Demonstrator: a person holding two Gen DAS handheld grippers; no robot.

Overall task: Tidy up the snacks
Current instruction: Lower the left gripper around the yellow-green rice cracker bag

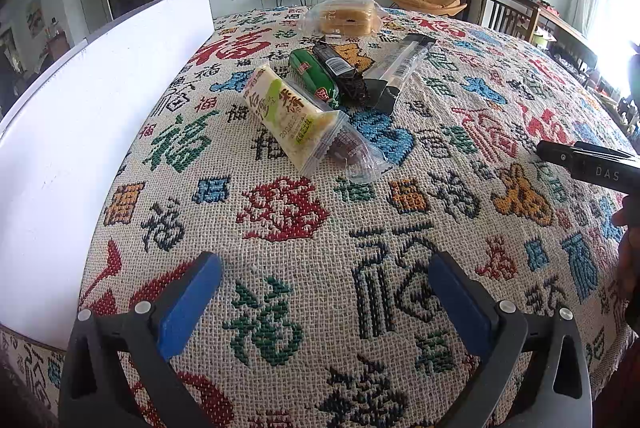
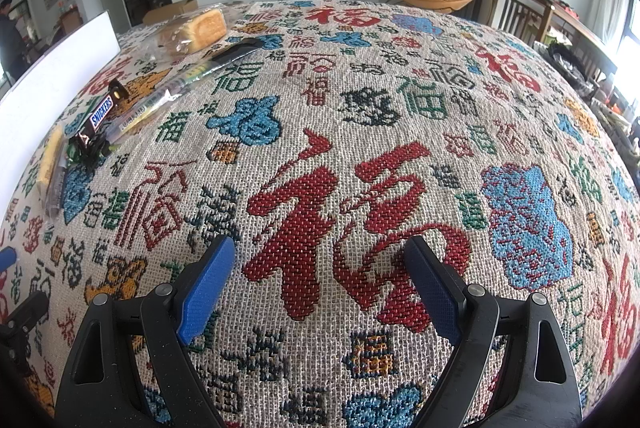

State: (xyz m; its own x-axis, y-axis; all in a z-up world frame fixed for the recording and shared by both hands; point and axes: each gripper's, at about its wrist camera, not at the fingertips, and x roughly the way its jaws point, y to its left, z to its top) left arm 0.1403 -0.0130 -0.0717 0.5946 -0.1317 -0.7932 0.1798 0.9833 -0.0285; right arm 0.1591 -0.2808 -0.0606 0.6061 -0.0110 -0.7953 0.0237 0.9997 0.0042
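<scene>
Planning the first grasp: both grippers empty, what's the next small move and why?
Probably ease the left gripper forward toward the white-and-green snack packet: it is the nearest of the pile, straight ahead, and the jaws are already open. The right gripper faces bare cloth.

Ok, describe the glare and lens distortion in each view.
Left wrist view: the tall white board is blown out and bowed by the fisheye, and the window at the right edge glares. Right wrist view: the patterned woven tablecloth bulges like a dome, with dark vignetted corners.
</scene>
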